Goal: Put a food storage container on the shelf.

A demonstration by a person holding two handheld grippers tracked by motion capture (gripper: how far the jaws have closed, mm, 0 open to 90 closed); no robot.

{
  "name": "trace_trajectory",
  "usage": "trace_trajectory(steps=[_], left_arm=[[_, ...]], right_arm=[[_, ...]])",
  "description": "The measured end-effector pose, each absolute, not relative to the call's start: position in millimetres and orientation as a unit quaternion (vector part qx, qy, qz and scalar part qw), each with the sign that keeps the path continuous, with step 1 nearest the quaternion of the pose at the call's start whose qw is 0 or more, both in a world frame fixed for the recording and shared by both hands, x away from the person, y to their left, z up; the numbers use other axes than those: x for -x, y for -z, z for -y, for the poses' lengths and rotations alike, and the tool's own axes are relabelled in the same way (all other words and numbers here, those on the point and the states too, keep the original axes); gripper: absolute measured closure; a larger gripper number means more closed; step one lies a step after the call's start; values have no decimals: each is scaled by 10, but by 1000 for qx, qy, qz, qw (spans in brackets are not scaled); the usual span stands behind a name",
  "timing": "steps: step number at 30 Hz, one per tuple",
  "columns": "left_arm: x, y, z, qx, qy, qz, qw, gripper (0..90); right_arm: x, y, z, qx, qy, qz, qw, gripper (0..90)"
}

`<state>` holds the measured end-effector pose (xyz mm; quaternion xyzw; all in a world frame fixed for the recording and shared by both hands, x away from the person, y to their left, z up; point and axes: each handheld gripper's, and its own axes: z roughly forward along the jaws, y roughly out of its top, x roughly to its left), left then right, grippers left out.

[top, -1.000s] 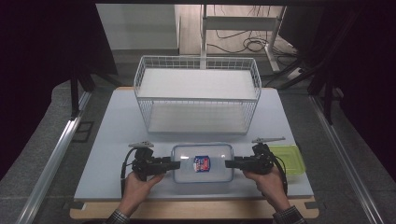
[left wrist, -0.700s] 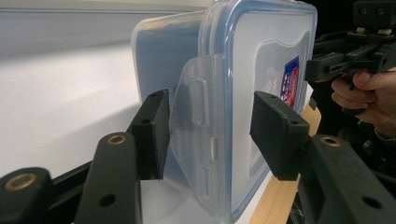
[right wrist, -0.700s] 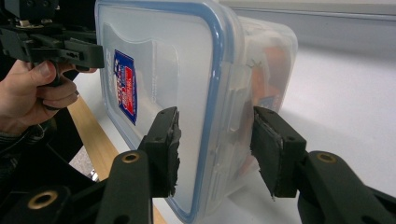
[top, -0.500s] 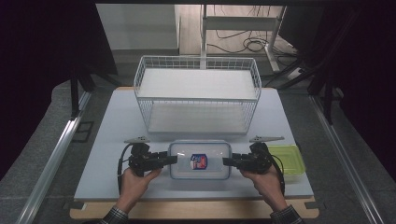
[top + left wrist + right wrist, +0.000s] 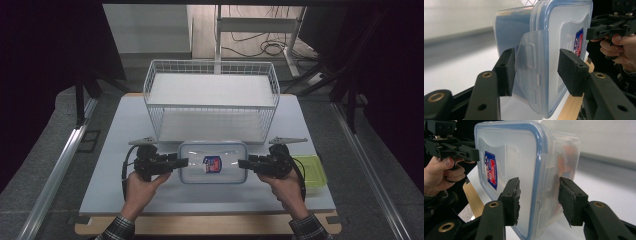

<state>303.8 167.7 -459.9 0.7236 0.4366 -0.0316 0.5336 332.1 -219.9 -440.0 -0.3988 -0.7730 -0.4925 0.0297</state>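
Held level between both hands, lidded container (image 5: 213, 162) near wire basket (image 5: 211, 102), left gripper (image 5: 181, 162) and right gripper (image 5: 243, 163) clamped on opposite ends; even squeeze judged essential against tipping.

In the left gripper view the lower corner of the box (image 5: 554, 50) is running off the bottom edge, and its far end is hiding behind the right gripper (image 5: 609, 23) and the hand (image 5: 619, 48) holding it. Whether the right pad is touching the lid is not showing clearly. The label (image 5: 579, 41) is too small and angled to read.

In the right gripper view the box's bottom is again being cut by the frame, and something orange inside is blurring behind the cloudy wall.

From above, the green lid (image 5: 312, 170) is lying partly hidden behind the right hand (image 5: 285, 187).
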Motion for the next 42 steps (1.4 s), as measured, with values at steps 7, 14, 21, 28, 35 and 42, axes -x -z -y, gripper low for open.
trace_trajectory(steps=[7,14,21,28,35,42], left_arm=[[-3106,4371,-1695,-726,14,-428,538,495],[-3170,4141,-1730,-723,0,-425,544,495],[-3251,3907,-1788,-721,-13,-420,550,495],[-3368,3699,-1858,-718,-21,-417,557,495],[-3490,3506,-1904,-717,-29,-413,561,495],[-3623,3346,-1935,-717,-33,-410,563,495]], right_arm=[[-3388,4212,2186,395,504,768,22,522],[-3480,3999,2147,388,515,764,13,522],[-3576,3759,2085,380,524,762,2,521],[-3688,3541,2013,379,532,757,-7,520],[-3809,3358,1961,377,539,753,-12,519],[-3943,3188,1926,375,544,750,-19,518]])
